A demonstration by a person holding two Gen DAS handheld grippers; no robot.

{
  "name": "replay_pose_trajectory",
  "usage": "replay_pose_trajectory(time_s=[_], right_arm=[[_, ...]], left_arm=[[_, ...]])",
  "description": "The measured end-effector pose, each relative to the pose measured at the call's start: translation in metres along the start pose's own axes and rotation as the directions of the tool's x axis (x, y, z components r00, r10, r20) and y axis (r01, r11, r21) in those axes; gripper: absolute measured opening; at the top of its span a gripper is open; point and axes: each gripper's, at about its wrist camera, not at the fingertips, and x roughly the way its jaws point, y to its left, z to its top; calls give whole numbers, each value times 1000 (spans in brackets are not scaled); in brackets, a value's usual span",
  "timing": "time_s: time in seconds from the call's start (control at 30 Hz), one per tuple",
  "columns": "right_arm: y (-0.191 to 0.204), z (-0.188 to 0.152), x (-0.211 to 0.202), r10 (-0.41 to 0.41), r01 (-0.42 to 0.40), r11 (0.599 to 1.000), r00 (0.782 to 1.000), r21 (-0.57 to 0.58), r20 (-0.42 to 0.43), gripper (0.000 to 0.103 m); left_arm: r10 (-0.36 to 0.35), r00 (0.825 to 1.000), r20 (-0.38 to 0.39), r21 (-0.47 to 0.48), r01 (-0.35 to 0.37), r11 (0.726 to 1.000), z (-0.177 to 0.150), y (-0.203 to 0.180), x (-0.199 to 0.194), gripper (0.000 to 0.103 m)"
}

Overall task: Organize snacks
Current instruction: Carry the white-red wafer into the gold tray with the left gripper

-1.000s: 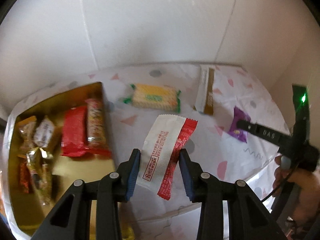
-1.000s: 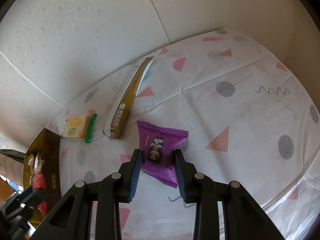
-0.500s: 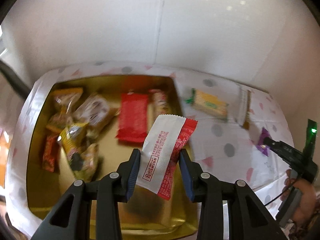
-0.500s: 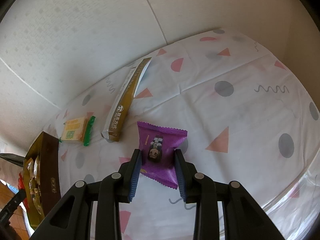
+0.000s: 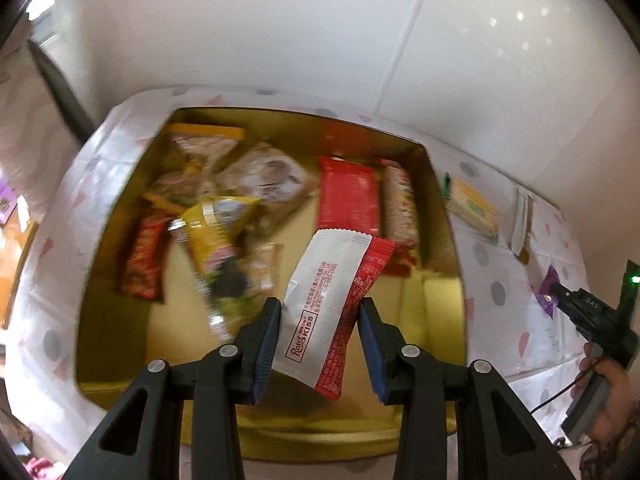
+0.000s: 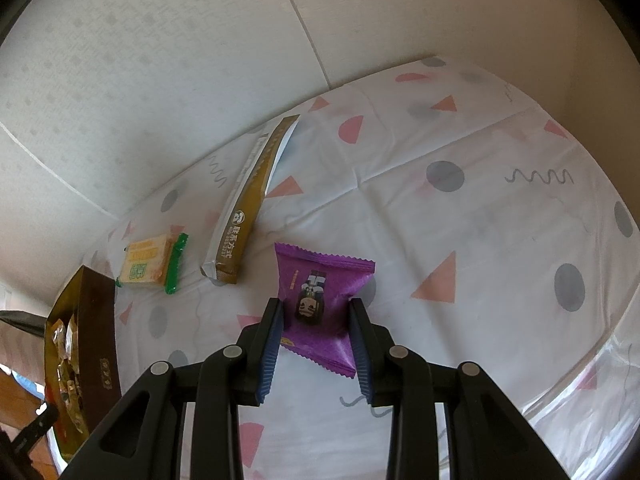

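My left gripper (image 5: 320, 312) is shut on a white and red snack packet (image 5: 332, 304) and holds it above the gold box (image 5: 444, 216), which holds several snacks. My right gripper (image 6: 316, 312) is shut on a purple snack packet (image 6: 324, 292) just above the patterned tablecloth (image 6: 460, 220). A yellow cracker pack with green ends (image 6: 152, 264) and a long gold and white stick packet (image 6: 252, 204) lie on the cloth between the box (image 6: 96, 320) and my right gripper. The right gripper also shows in the left wrist view (image 5: 560, 296).
A white wall (image 6: 160, 60) stands close behind the table. The table's edge curves off at the right (image 6: 608, 340). In the left wrist view the cracker pack (image 5: 472, 208) and stick packet (image 5: 524, 220) lie right of the box.
My left gripper has swung left with the white and red packet, from over the cloth to over the gold box. My right gripper has stayed on the purple packet.
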Motion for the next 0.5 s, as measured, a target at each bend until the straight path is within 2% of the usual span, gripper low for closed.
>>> replay_pose_trajectory(time_s=[0.33,0.5], right_arm=[[1,1,1,-6,6,1000,1000,-3,0,33],[1,1,2,-8,8,1000,1000,-8,-1,33]], left_arm=[[78,996,-32,-119,-81,990,-18,71,-6,40],[115,991,-64,-120,-122,985,-22,86,2,40]])
